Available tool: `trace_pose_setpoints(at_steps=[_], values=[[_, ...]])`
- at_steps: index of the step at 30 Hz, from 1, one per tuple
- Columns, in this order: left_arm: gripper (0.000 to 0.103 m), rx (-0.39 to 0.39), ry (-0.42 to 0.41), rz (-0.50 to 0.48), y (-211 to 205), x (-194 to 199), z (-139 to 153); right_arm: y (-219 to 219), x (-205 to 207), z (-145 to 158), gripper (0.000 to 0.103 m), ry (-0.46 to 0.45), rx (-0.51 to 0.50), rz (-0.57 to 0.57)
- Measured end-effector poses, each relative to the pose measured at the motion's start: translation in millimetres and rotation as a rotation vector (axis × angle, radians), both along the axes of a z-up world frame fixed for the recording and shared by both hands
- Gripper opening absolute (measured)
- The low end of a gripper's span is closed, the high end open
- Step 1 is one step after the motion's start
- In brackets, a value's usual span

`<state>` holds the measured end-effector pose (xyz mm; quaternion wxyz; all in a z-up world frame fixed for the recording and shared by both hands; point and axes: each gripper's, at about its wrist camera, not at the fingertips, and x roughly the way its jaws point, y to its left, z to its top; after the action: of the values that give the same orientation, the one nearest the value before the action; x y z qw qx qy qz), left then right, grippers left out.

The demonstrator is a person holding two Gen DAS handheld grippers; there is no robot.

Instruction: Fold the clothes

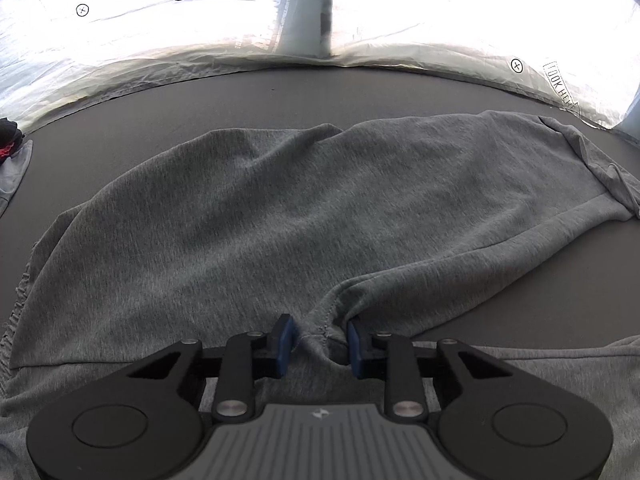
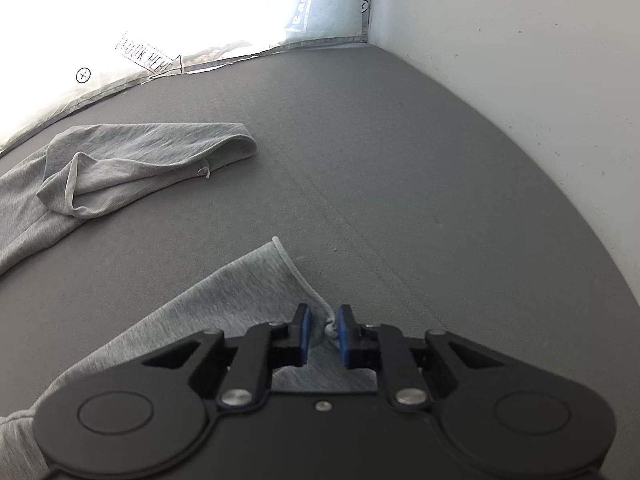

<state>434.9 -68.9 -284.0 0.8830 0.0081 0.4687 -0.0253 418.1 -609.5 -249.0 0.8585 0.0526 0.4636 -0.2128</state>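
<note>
The grey garment (image 1: 280,216) looks soft and limp. Left gripper (image 1: 322,346) pinches a bunched seam; right gripper (image 2: 323,334) clamps a sleeve hem (image 2: 300,276)

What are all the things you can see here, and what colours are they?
grey garment: one, heather grey, spread crumpled on the dark surface; its far sleeve lies folded over, its near sleeve end sits by the right gripper.
dark surface: one, dark grey, under everything.
printed sheet: one, silvery white with orange carrots and black marks, along the far edge.
white wall: one, white, at the right side.
dark cloth bundle: one, black and red, at the far left edge; unclear what it is.
left gripper: one, black with blue pads, pinching a bunch of the garment.
right gripper: one, black with blue pads, pinching the sleeve's hem.
</note>
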Motion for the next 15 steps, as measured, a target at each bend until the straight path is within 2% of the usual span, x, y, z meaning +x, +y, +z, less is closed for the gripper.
trace_pose_setpoints(at_steps=[5, 8, 10, 13, 15], values=[[0.007, -0.033, -0.025, 0.053, 7.4, 2.5, 8.1, 7.3, -0.4, 24.4, 0.002, -0.029, -0.08, 0.035], [0.006, -0.066, -0.077, 0.088, 16.6, 7.0, 26.2, 0.5, -8.3, 66.7, 0.002, -0.155, -0.099, -0.012], [0.006, -0.083, -0.11, 0.11, 22.2, 12.1, 37.8, -12.0, -15.7, 92.4, 0.002, -0.278, -0.058, -0.084], [0.006, -0.134, -0.147, 0.172, 36.4, 26.8, 50.8, -26.9, -6.5, 111.8, 0.001, -0.354, -0.076, -0.138], [0.006, -0.201, -0.159, 0.236, 49.4, 38.1, 53.6, -33.1, 1.6, 118.9, 0.001, -0.413, -0.023, -0.145]])
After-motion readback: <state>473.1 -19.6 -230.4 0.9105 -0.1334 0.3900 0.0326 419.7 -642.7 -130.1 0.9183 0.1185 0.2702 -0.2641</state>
